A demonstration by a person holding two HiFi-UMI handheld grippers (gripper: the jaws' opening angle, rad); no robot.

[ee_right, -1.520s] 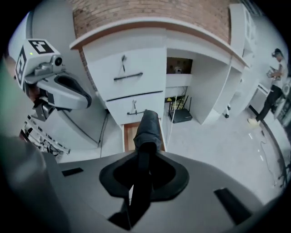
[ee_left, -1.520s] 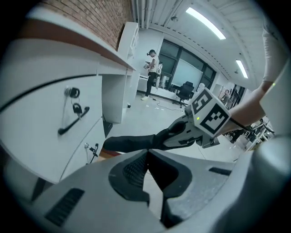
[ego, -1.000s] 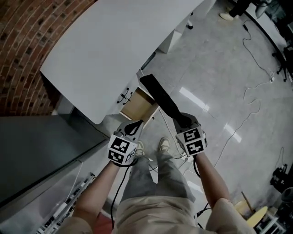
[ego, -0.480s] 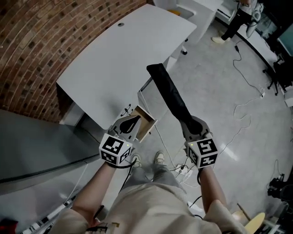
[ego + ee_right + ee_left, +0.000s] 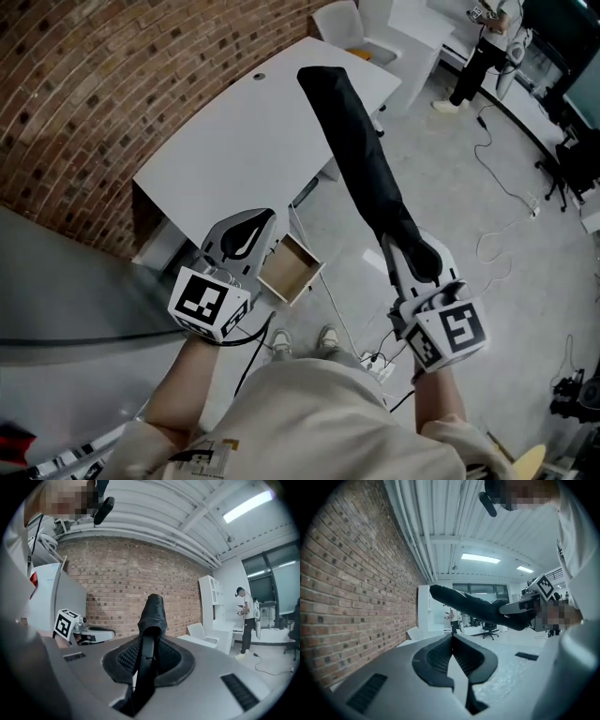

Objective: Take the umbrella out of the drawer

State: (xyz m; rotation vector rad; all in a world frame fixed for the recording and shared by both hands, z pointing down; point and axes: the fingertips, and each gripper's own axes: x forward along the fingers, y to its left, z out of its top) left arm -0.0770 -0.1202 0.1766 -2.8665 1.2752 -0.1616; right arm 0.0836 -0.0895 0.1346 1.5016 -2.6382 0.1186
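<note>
My right gripper [image 5: 415,259] is shut on the thick lower end of a folded black umbrella [image 5: 359,155]. The umbrella slants up and away over the edge of the white desk [image 5: 234,150]. In the right gripper view the umbrella [image 5: 153,612] stands straight up between the pads. My left gripper [image 5: 266,220] is shut with nothing in it, level with the desk edge, left of the umbrella. In the left gripper view its tips [image 5: 451,637] meet, and the umbrella [image 5: 464,604] crosses ahead with the right gripper [image 5: 524,610] on it. Below, the small wooden drawer [image 5: 291,269] hangs open.
A brick wall [image 5: 112,84] runs behind the desk. A grey cabinet top [image 5: 56,291] lies at the left. Cables [image 5: 511,225] trail over the glossy floor. A standing person [image 5: 480,52] and a white chair [image 5: 339,21] are at the far end. My own shoes [image 5: 326,339] show below.
Both grippers have risen from beside the drawer to desk height. The umbrella came up with the right gripper and now reaches over the desk. The left gripper stays shut and empty.
</note>
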